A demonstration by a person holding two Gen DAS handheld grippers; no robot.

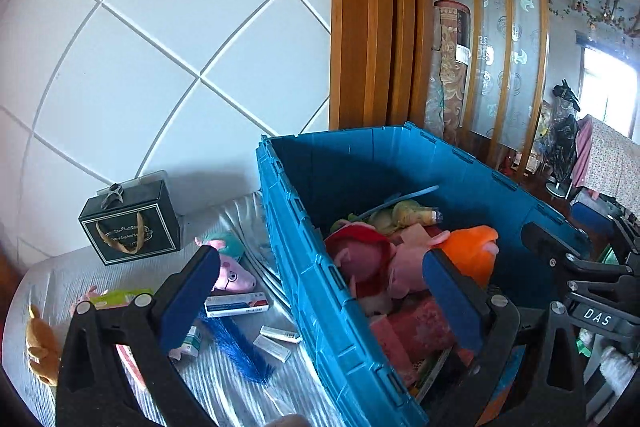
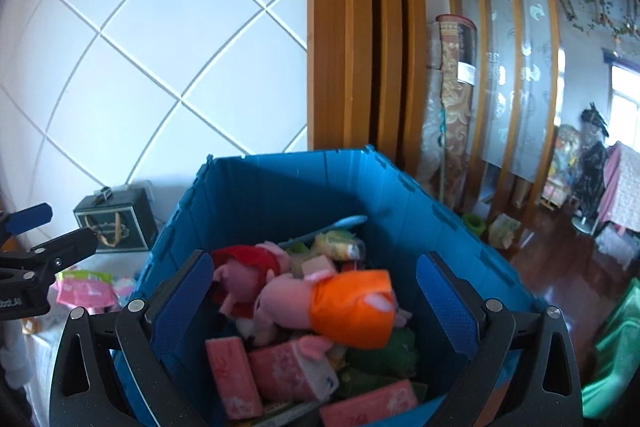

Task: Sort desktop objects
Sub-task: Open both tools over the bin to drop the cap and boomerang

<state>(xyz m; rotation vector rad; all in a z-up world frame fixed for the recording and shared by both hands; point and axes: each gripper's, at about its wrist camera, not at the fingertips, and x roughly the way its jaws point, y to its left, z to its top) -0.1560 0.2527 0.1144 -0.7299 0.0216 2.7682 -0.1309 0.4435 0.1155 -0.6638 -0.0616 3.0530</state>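
Note:
A blue plastic crate (image 1: 304,267) (image 2: 280,187) stands on the table, filled with plush pigs and pink boxes. A pig in an orange dress (image 2: 344,303) (image 1: 472,251) lies on top, beside a pig in red (image 2: 248,267) (image 1: 360,251). My left gripper (image 1: 320,291) is open and empty, straddling the crate's left wall. My right gripper (image 2: 316,303) is open and empty above the crate's contents. On the table left of the crate lie a small plush pig (image 1: 234,273), a white and red box (image 1: 236,305), a blue feathery item (image 1: 240,351) and small white boxes (image 1: 276,341).
A dark gift box (image 1: 130,223) (image 2: 116,223) stands against the tiled wall. A brown plush toy (image 1: 42,347) lies at the table's left edge. Pink packets (image 2: 86,289) lie left of the crate. A wooden screen and rolled rug stand behind.

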